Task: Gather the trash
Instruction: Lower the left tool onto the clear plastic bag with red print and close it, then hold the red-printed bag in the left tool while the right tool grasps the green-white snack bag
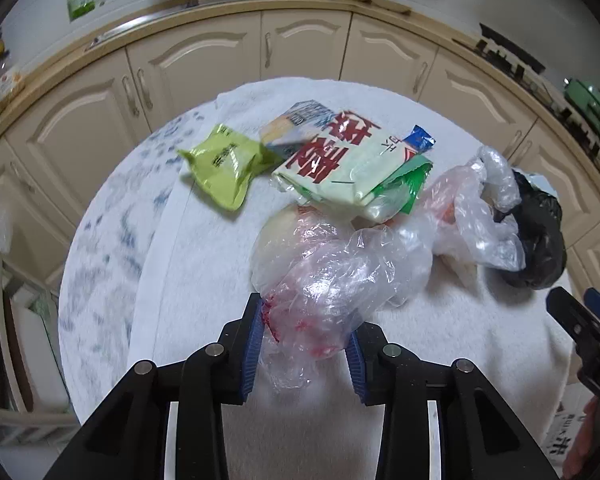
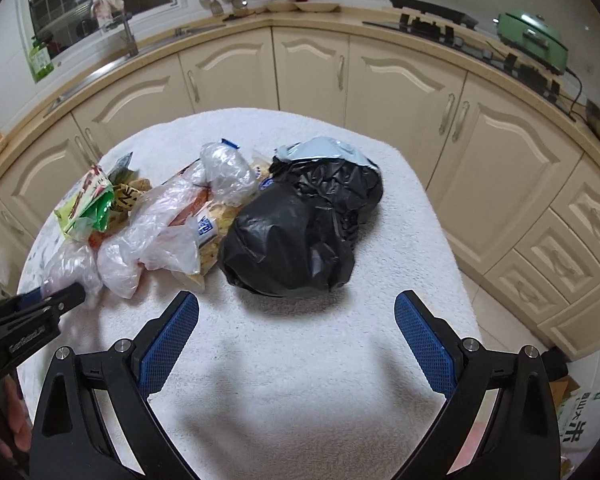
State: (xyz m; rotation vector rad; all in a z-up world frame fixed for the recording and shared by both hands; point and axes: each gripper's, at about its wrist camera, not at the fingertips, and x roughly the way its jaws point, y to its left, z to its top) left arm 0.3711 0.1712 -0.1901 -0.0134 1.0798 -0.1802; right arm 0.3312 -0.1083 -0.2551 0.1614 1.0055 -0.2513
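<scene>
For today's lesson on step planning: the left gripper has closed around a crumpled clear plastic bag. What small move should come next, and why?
Probably lift the left gripper slightly, carrying the crumpled clear plastic bag toward the black trash bag. The blue pads already pinch the plastic from both sides, and the right gripper hangs open in front of the black bag, holding nothing.

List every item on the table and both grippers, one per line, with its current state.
left gripper: shut on clear plastic bag
clear plastic bag: crumpled, pinched between the blue pads
right gripper: open, empty, above the towel
black trash bag: lying bunched on the towel
yellow-green packet: flat, apart from the pile
red-lettered wrapper: lying on other wrappers
white towel: spread over the table
</scene>
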